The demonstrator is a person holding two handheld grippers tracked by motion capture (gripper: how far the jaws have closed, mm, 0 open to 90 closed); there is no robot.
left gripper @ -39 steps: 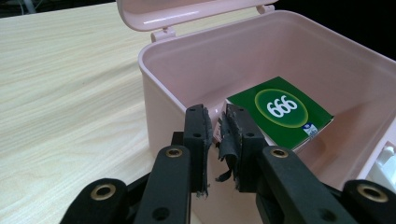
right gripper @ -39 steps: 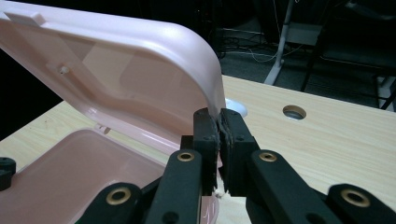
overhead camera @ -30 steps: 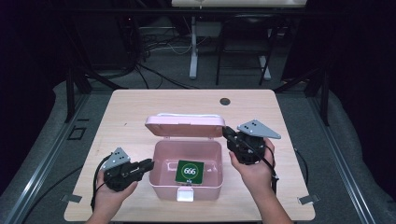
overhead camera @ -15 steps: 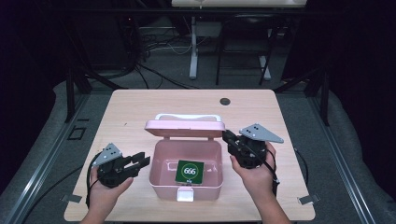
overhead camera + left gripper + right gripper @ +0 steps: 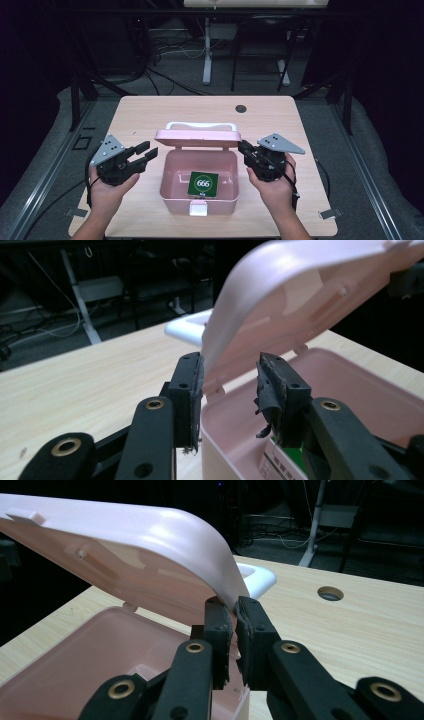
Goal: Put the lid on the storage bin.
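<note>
A: Start nearest the person — where does the pink box (image 5: 198, 190) sit against each hand-held gripper?

B: It stands on the tabletop (image 5: 150, 112) between them. The left hand-held gripper (image 5: 145, 151) hangs just off the box's left wall, clear of it, jaws spread fairly wide with nothing pressed between the pads. In its own view (image 5: 230, 390) the lid's corner and the box's back rim show through the gap, untouched.

A: And the other?

B: The right hand-held gripper (image 5: 243, 147) is at the box's right back corner, jaws narrow and pinched on the right edge of the lid (image 5: 198, 137). The right gripper view (image 5: 234, 625) shows that edge caught between the pads, with the lid held half raised over the box.

A: What has changed from a second ago?

B: The left one then lay lower, beside the box's left front, jaws nearly together. It has since risen and drawn slightly outward, and its jaws have just been opening, with nothing held. The right one has kept its place and its grip; the lid stands as before.

A: Anything one view gives that another lacks?

B: From above, a green card (image 5: 203, 183) printed 666 lies flat on the box floor, and a white latch (image 5: 198, 208) sits at the box's front wall. Behind the box, the white handle (image 5: 200, 125) peeps over the lid; farther back is a round hole (image 5: 241, 108) in the tabletop. The right gripper view shows the lid's pale underside — the high view doesn't.
</note>
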